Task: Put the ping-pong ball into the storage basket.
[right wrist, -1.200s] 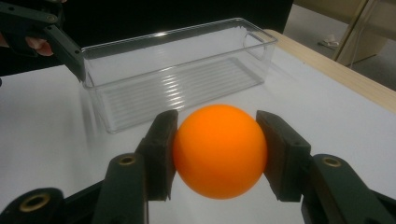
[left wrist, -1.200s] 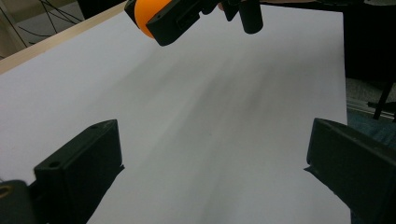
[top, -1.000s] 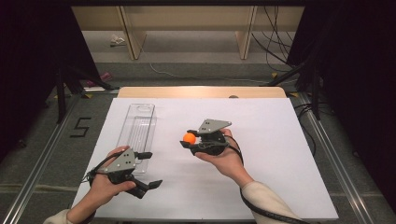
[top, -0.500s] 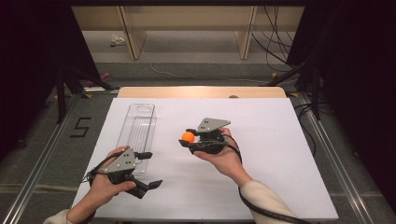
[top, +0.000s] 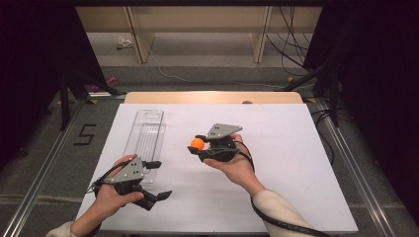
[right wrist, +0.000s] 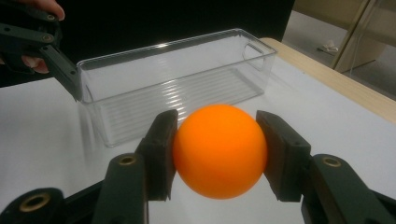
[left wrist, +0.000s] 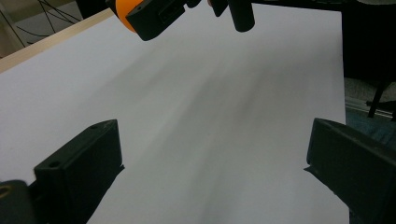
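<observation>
Right gripper view shows our right gripper [right wrist: 219,154] with its fingers [right wrist: 161,154] pressed on both sides of the orange ball [right wrist: 219,150], held above the white desk [right wrist: 42,126] near the clear bin [right wrist: 173,88]. Our left gripper [top: 154,178] rests with its fingers spread wide, holding nothing.

The orange ball [right wrist: 219,150] looks like smooth plastic with a soft, matt sheen. The jaws of the right gripper [right wrist: 217,154] that press on it are black, matt plastic, with brass-coloured metal rivets at their joints. The clear bin [right wrist: 173,79] is glossy, see-through plastic with a ribbed floor that catches the light. The table [top: 296,163] has a white, matt, smooth top like paper or laminate, edged at the far side by pale wood. The left gripper [top: 157,180] is dull black too, under a grey matt plate.
</observation>
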`<state>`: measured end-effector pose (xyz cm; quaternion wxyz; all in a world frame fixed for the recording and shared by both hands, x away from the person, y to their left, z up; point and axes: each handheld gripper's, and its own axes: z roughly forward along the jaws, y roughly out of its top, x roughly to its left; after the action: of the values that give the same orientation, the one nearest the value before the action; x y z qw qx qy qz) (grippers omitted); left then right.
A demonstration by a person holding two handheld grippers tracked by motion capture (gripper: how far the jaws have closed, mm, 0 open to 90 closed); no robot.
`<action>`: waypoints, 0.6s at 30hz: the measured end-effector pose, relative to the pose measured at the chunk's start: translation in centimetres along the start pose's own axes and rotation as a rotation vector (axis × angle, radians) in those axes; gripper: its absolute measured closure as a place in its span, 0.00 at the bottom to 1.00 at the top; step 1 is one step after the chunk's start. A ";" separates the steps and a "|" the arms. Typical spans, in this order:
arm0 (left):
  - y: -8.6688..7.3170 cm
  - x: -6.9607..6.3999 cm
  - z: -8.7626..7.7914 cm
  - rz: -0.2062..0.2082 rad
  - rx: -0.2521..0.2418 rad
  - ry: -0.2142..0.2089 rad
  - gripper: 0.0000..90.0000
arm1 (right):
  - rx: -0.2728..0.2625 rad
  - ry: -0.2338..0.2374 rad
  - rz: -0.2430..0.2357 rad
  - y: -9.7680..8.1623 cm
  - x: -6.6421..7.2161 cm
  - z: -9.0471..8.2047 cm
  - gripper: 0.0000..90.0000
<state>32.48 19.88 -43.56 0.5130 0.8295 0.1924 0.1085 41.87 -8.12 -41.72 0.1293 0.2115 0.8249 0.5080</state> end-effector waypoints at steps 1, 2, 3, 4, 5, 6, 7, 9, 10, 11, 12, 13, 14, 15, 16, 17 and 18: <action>0.0 0.0 0.0 -0.001 0.000 0.000 0.03 | -0.002 0.000 0.000 0.0 0.0 0.0 0.57; 0.0 0.0 0.0 -0.001 0.000 0.001 0.03 | -0.002 0.000 0.000 0.0 0.0 0.0 0.57; 0.0 0.0 0.0 0.000 0.000 0.001 0.03 | -0.001 0.000 0.000 0.1 0.0 0.1 0.57; 0.0 0.0 0.0 0.000 0.000 0.001 0.03 | -0.002 0.001 0.000 0.1 0.0 0.1 0.57; 0.0 0.0 0.0 0.000 0.000 0.000 0.03 | -0.002 0.001 0.000 0.1 0.0 0.1 0.57; 0.0 0.0 0.0 0.000 0.000 0.000 0.03 | -0.003 0.003 -0.001 0.1 0.0 0.2 0.57; 0.0 0.0 0.0 0.000 0.000 0.000 0.03 | -0.002 0.004 -0.001 0.1 0.0 0.2 0.57; 0.0 0.0 0.0 0.000 0.000 0.000 0.03 | -0.004 0.003 -0.002 0.2 0.0 0.2 0.57; 0.0 0.0 0.0 0.000 0.000 0.000 0.03 | -0.005 0.003 -0.002 0.3 0.0 0.2 0.57; 0.0 0.0 0.0 0.000 0.000 0.000 0.03 | -0.007 0.002 -0.002 0.3 0.0 0.3 0.57; 0.0 0.0 0.0 0.000 0.000 0.000 0.03 | -0.008 0.003 0.000 0.4 0.0 0.3 0.57; 0.0 0.0 0.0 0.000 0.000 0.000 0.03 | -0.009 0.003 0.000 0.4 0.0 0.3 0.57; 0.0 0.0 0.0 0.000 0.000 0.000 0.03 | -0.009 0.005 0.001 0.4 0.0 0.4 0.57; 0.0 0.0 0.0 0.000 0.000 0.000 0.03 | -0.010 0.005 0.000 0.4 0.0 0.4 0.57; 0.0 0.0 0.0 0.000 0.000 0.000 0.03 | -0.010 0.004 -0.001 0.5 0.0 0.4 0.57; 0.0 0.0 0.0 0.000 0.000 0.000 0.03 | -0.010 0.005 -0.002 0.5 0.0 0.4 0.57; 0.0 0.0 0.0 0.000 0.000 0.000 0.03 | -0.010 0.005 -0.002 0.5 0.0 0.5 0.57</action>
<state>32.47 19.89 -43.57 0.5129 0.8295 0.1924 0.1088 42.17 -7.54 -41.47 0.1287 0.2087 0.8230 0.5124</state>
